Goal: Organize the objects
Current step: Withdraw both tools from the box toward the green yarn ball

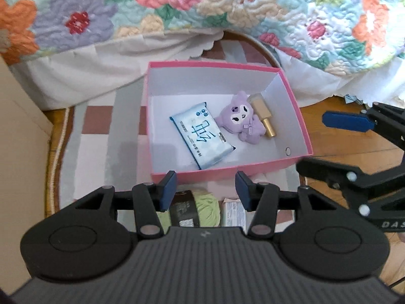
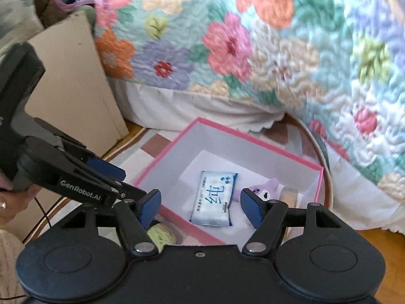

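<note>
A pink box (image 1: pixel 293 96) with a white inside sits on a rug. In it lie a blue tissue pack (image 1: pixel 201 139), a purple plush toy (image 1: pixel 240 119), a gold lipstick tube (image 1: pixel 263 117) and a small ring (image 1: pixel 288 150). My left gripper (image 1: pixel 206 190) is open and empty, just before the box's near wall. Under it lie a green yarn ball (image 1: pixel 202 209) and a small pack (image 1: pixel 234 214). My right gripper (image 2: pixel 201 209) is open and empty above the box's near edge (image 2: pixel 197 228); the tissue pack (image 2: pixel 215 197) and the plush toy (image 2: pixel 268 186) show there too. The right gripper also shows at the right of the left wrist view (image 1: pixel 329 147).
A bed with a flowered quilt (image 1: pixel 202 5) hangs over the far side. A cardboard sheet (image 2: pixel 73 81) leans at the left. The checked rug (image 1: pixel 101 139) lies on a wooden floor (image 1: pixel 354 136). The left gripper shows at the left of the right wrist view (image 2: pixel 106 169).
</note>
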`<move>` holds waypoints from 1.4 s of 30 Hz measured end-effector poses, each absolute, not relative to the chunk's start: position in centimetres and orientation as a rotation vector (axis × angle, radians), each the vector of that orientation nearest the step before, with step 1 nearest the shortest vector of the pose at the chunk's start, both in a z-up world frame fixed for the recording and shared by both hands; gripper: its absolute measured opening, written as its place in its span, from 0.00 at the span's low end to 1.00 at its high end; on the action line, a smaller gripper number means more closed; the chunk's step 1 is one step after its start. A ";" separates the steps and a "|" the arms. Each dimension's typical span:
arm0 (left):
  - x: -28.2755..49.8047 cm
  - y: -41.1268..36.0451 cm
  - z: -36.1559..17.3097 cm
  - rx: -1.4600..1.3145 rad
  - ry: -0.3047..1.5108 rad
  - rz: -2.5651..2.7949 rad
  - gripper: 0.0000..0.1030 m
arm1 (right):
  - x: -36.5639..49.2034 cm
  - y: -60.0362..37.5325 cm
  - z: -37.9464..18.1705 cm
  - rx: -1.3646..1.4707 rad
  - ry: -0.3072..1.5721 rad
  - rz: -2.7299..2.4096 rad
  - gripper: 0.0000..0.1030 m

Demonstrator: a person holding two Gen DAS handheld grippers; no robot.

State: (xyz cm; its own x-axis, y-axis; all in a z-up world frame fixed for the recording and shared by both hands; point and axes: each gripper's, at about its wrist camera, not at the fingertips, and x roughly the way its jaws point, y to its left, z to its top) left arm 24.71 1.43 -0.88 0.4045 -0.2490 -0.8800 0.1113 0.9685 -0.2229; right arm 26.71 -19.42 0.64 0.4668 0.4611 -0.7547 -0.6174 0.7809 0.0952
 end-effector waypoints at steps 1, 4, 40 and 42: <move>24.1 1.7 -0.4 -0.133 1.122 -0.227 0.50 | 26.1 -19.3 1.2 -0.208 0.855 0.675 0.73; 22.3 2.4 0.9 -0.127 1.095 -0.238 0.53 | 24.1 -19.0 2.1 -0.225 0.852 0.704 0.73; 18.0 7.0 -11.2 -0.256 1.015 -0.149 0.83 | 14.2 -12.2 -9.0 -0.385 0.746 0.761 0.89; 18.5 7.4 -12.3 -0.284 1.002 -0.123 0.82 | 14.7 -11.7 -9.8 -0.410 0.747 0.755 0.89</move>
State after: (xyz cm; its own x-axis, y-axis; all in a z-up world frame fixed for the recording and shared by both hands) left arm 18.49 7.39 -12.25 0.5351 -0.2317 -0.8124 -0.0279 0.9563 -0.2911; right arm 14.71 -11.70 -9.84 0.4945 0.4648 -0.7345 -0.7392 0.6694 -0.0741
